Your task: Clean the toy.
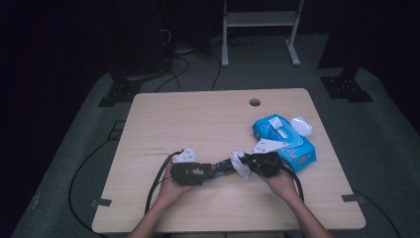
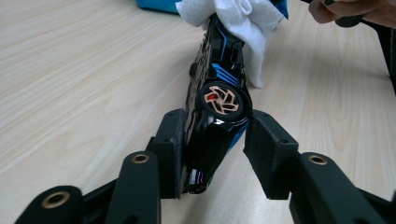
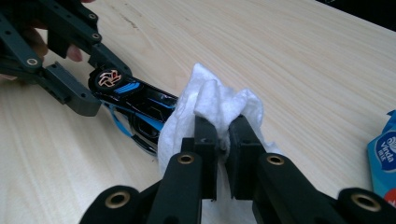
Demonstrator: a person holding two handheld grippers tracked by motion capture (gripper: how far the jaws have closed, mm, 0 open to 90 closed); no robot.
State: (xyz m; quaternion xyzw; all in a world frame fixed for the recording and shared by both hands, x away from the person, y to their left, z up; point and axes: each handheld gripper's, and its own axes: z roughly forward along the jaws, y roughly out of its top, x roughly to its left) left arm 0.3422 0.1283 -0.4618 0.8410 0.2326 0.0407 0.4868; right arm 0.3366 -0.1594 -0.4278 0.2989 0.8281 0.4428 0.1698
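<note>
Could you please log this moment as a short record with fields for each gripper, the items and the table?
left gripper: fingers clamp one end of the black-and-blue gadget
right gripper: fingers pinch a white wipe against the gadget's other end
wipes pack: blue, flap open, right of the hands
table: light wood, round hole near far edge
</note>
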